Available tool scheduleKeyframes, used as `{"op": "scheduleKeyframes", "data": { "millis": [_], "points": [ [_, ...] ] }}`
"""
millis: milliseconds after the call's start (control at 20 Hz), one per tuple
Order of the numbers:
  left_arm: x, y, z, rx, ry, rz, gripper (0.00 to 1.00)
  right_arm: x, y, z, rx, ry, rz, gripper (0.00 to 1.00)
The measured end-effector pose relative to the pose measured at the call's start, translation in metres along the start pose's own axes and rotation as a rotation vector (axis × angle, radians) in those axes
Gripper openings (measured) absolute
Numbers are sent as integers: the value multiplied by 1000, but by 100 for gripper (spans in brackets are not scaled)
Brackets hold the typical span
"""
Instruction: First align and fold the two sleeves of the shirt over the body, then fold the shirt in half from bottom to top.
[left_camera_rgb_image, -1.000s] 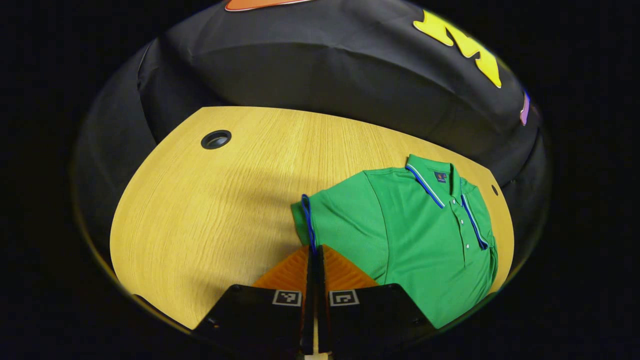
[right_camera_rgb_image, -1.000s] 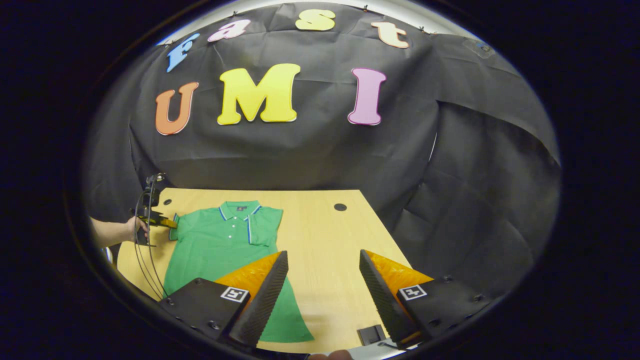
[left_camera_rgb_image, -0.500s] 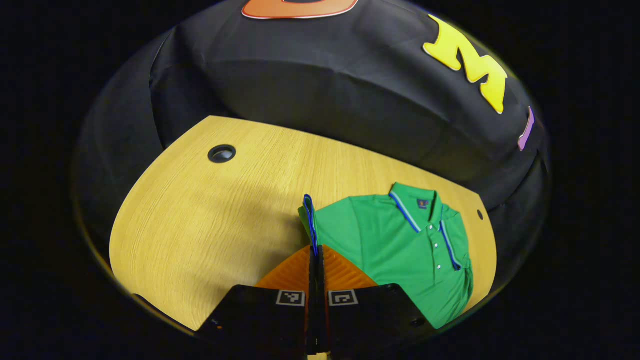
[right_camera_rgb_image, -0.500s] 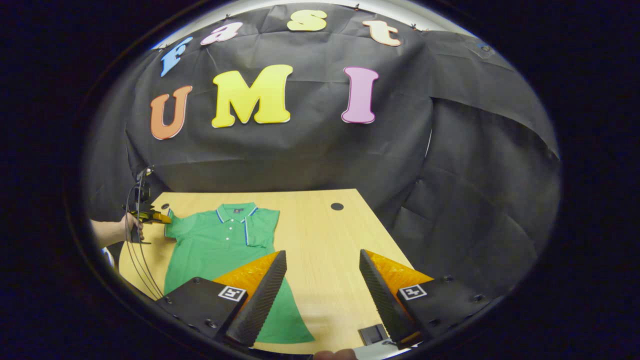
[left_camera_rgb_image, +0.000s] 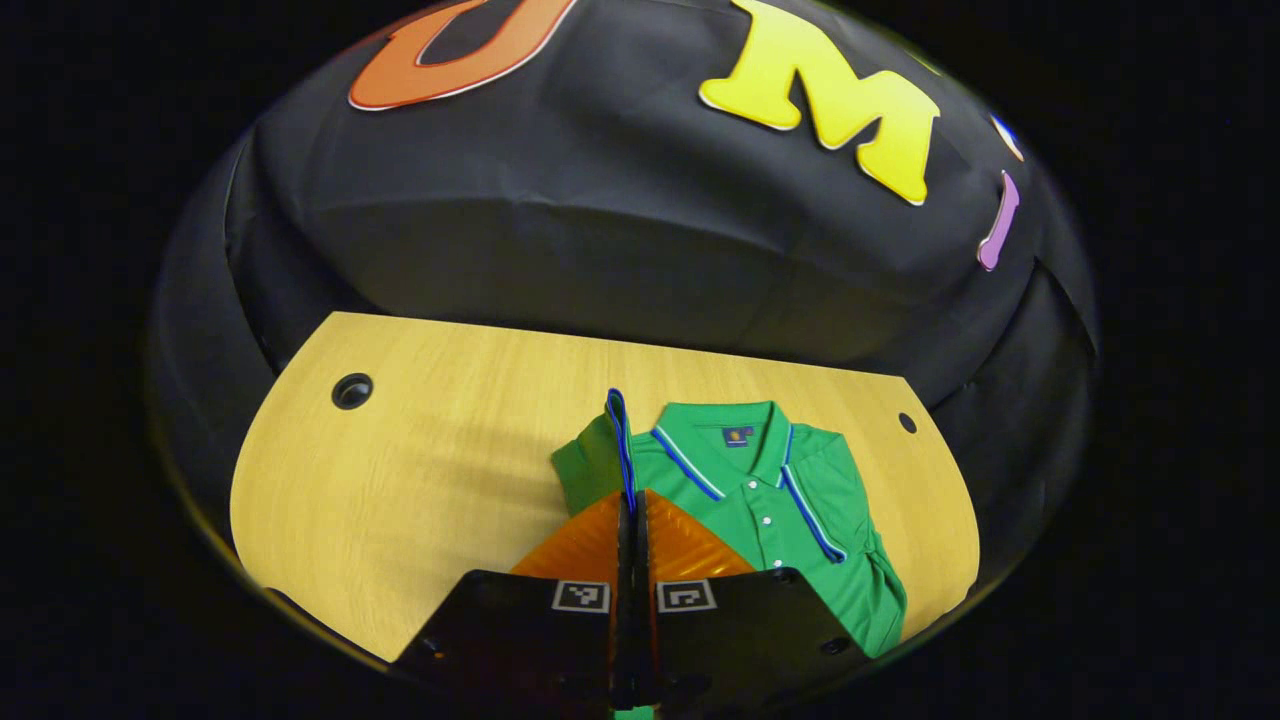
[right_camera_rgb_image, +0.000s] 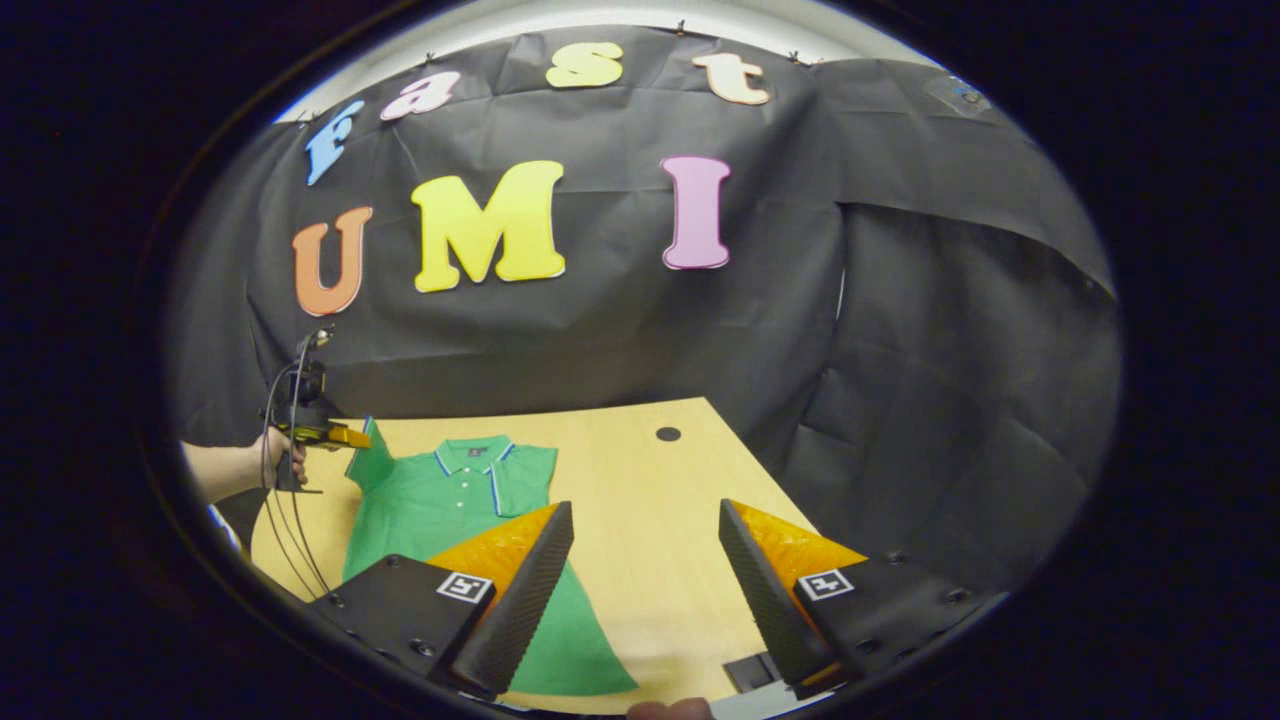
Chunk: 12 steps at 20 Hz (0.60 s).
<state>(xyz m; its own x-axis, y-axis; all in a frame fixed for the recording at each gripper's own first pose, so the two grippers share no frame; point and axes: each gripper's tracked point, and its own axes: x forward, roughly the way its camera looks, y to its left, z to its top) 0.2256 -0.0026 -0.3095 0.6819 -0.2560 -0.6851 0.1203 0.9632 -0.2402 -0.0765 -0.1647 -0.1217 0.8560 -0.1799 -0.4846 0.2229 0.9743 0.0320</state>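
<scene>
A green polo shirt (left_camera_rgb_image: 770, 500) with blue-and-white trim lies collar-up on the wooden table (left_camera_rgb_image: 420, 480). My left gripper (left_camera_rgb_image: 630, 500) is shut on the blue-edged cuff of one sleeve (left_camera_rgb_image: 620, 440), which stands up from the table beside the collar. In the right gripper view the shirt (right_camera_rgb_image: 450, 500) lies at the left, with the left gripper (right_camera_rgb_image: 320, 435) and the hand (right_camera_rgb_image: 250, 465) that holds it lifting the sleeve (right_camera_rgb_image: 370, 462). The other sleeve (right_camera_rgb_image: 525, 475) lies folded over the body. My right gripper (right_camera_rgb_image: 645, 515) hangs open above the table, right of the shirt's hem.
Round cable holes (left_camera_rgb_image: 352, 390) (left_camera_rgb_image: 907, 422) sit near the table's far corners. Cables (right_camera_rgb_image: 285, 520) trail down from the left gripper. A small dark object (right_camera_rgb_image: 750, 670) lies at the table's near edge (right_camera_rgb_image: 660, 695). Bare wood stretches right of the shirt.
The left gripper has raised the sleeve cuff and swung round toward the shirt's body, so the collar now faces it. The right gripper has barely moved and stays open.
</scene>
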Motion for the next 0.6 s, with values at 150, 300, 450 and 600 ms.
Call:
{"op": "scheduleKeyframes", "data": {
  "millis": [150, 300, 450, 600],
  "points": [
    [12, -41, -12, -25, 31, -50, 4, -8, -20, 0, 35, -13, -35, 95],
    [18, -69, -18, -30, 43, -87, 8, -15, -34, -1, 46, -22, -61, 91],
    [24, -88, -22, -12, 36, -99, 48, -18, -41, -2, 54, -24, -69, 94],
    [12, -91, -22, 14, 18, -78, 100, -14, -37, -4, 46, -20, -50, 95]
  ]
}}
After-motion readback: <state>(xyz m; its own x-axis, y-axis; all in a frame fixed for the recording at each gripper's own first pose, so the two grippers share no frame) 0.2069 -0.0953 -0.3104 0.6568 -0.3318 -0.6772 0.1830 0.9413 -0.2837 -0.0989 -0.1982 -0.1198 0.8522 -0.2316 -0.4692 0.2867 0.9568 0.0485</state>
